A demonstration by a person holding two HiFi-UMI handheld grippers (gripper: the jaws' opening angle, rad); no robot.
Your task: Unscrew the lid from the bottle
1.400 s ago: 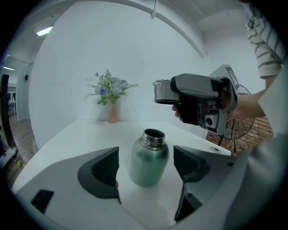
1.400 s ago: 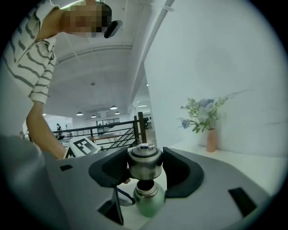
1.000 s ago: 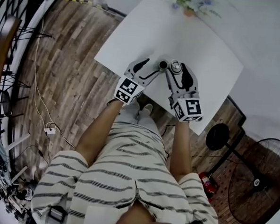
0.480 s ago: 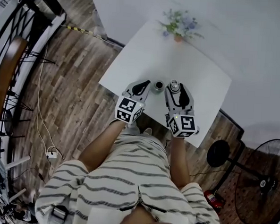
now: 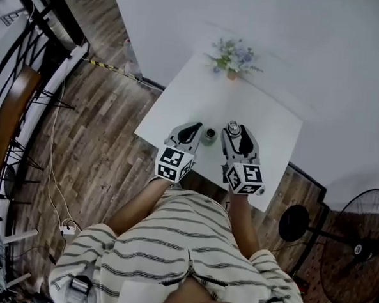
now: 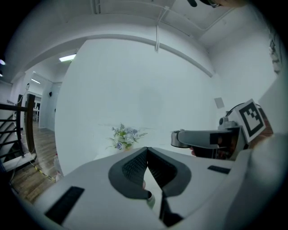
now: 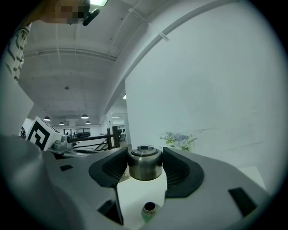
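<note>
The right gripper [image 7: 145, 158] grasps the lid [image 7: 145, 165]. Its fingers [image 7: 182, 173] press on either side of the round metal lid, which sits upright between them with a small knob on top. The lid is off the bottle [image 7: 149, 208], which stands on the white tabletop [image 5: 268, 114] with its mouth open. In the right gripper view the bottle shows below the lid and nearer the camera. In the head view it stands between the two grippers, toward the tabletop's near edge, and as far as can be told it touches neither.

The left gripper [image 6: 147, 155] is clenched on nothing. Its dark fingers [image 6: 132, 168] meet at their tips, with only the wall [image 6: 148, 90] behind them. A sliver of the greenish bottle shows under them in the left gripper view. That view also catches the right gripper off to the right, level, with the lid at its tip and its marker cube [image 6: 249, 117] behind.

Both grippers point away from the person [image 5: 183, 250], side by side and apart, the left one at the head view's left. A pot of flowers [image 5: 232, 56] stands at the far edge of the tabletop, against the white wall. Wooden floor [image 5: 101, 123] lies to the left, with a chair [image 5: 9, 114] on it. A fan [image 5: 357, 244] stands at the lower right.
</note>
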